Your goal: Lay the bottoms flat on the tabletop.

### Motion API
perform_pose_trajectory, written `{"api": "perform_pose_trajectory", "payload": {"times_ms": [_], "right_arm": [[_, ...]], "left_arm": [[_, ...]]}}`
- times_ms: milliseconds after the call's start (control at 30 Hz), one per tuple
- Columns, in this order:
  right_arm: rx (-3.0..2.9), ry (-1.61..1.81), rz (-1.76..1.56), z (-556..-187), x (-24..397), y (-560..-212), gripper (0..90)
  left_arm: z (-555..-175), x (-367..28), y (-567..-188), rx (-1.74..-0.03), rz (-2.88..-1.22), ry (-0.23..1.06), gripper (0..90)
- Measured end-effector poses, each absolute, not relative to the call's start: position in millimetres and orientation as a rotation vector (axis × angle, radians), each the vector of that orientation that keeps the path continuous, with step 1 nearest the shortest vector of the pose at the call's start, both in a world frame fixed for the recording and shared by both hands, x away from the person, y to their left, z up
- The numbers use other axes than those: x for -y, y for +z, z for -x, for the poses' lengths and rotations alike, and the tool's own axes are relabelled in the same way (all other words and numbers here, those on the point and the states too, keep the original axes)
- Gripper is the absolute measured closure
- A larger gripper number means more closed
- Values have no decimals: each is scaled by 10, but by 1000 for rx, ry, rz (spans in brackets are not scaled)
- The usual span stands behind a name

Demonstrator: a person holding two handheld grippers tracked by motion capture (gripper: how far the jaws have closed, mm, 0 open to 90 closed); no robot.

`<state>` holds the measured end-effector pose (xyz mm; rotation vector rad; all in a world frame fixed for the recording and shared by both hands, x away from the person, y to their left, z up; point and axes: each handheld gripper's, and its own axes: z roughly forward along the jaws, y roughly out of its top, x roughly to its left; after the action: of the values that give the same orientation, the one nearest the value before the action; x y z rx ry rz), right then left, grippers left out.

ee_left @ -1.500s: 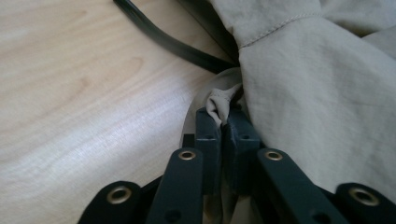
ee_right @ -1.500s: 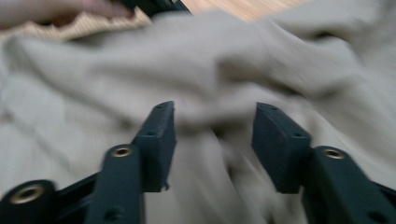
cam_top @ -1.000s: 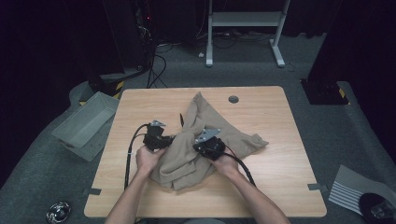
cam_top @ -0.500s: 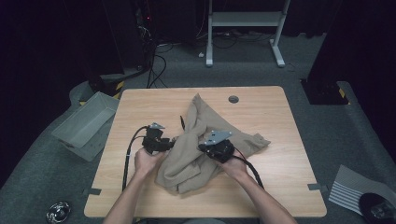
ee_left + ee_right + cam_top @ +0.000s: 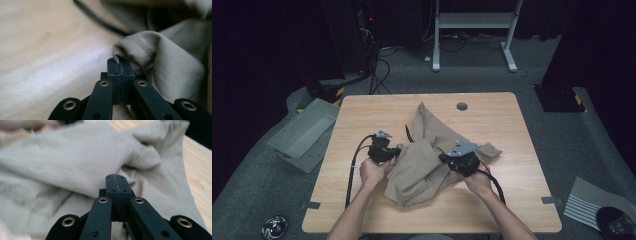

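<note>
Garment (image 5: 427, 155), one piece of beige cloth, lies crumpled across the middle of the wooden table (image 5: 512, 125), nowhere near flat or folded; by my judgement the handling is at an early stage, with spreading and folding left to do. At its left edge the left gripper (image 5: 396, 151) has just been closing and now pinches a fold of the cloth between meeting jaws (the gripper's own view shows the fabric bunched at the tips). Toward the right, the right gripper (image 5: 445, 159) rests with jaws closed against the fabric; whether any cloth is caught I cannot tell. Count: one garment, two grippers, one grey bin (image 5: 302, 134) on the floor left of the table.
</note>
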<state>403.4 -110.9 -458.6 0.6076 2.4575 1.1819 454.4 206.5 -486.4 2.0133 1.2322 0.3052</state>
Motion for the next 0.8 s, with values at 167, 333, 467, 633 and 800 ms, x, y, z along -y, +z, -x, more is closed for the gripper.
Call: {"api": "perform_pose_trajectory", "payload": {"times_ms": [167,333,467,633,800], "right_arm": [[-2433,1187,-620,-3954,1209,-4630,900],[-2376,1232,-697,-3977,1405,-4625,900],[-2298,1299,-762,-3985,1563,-4595,900],[-2293,1266,-835,-4025,1692,-4704,900],[-2406,1109,-841,-4050,1616,-4876,718]], "left_arm": [[-4519,-2063,-4751,-1152,-1981,316,874],[-4469,-2104,-4799,-1176,-2010,265,618],[-4439,-2082,-4899,-1190,-2053,266,519],[-4418,-1869,-4981,-1162,-2143,279,488],[-4447,-1703,-5051,-1115,-2173,235,472]]}}
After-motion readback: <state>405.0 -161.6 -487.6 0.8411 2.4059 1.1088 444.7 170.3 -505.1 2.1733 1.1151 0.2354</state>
